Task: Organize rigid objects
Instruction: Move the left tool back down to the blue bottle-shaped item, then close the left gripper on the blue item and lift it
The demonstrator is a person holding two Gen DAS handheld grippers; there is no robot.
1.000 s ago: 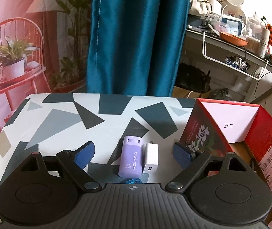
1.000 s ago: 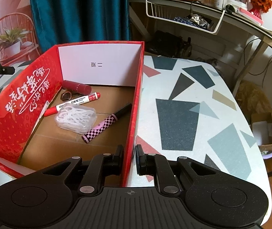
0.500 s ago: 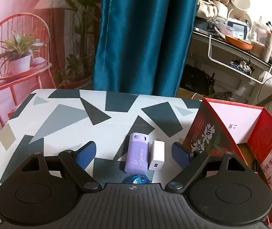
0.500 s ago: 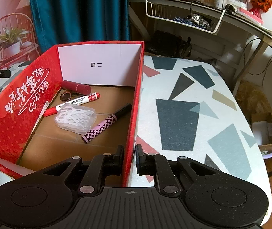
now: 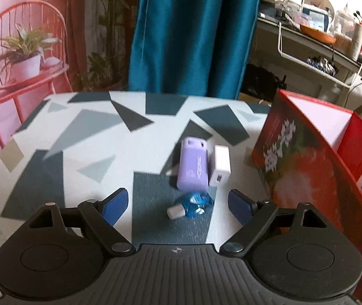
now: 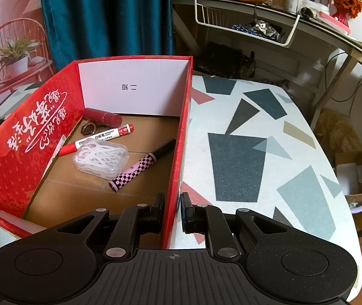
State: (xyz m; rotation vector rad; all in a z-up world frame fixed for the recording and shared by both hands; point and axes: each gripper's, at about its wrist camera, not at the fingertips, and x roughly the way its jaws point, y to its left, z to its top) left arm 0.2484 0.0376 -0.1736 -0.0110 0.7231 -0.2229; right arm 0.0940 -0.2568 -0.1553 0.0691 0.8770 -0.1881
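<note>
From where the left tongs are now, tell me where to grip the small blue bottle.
Grip the blue bottle across its rounded blue body, coming from above. It lies on its side, white cap toward the left finger; the body looks the widest, firmest part. The left tongs are closing with it between them, untouched.

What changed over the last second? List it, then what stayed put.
The left hand-held gripper dropped closer to the table; its jaws are closing around nothing yet, and the small blue clear bottle shows fully between them. Unchanged: purple rectangular case, white charger block, and the right hand-held gripper clamped on the red cardboard box wall.
</note>
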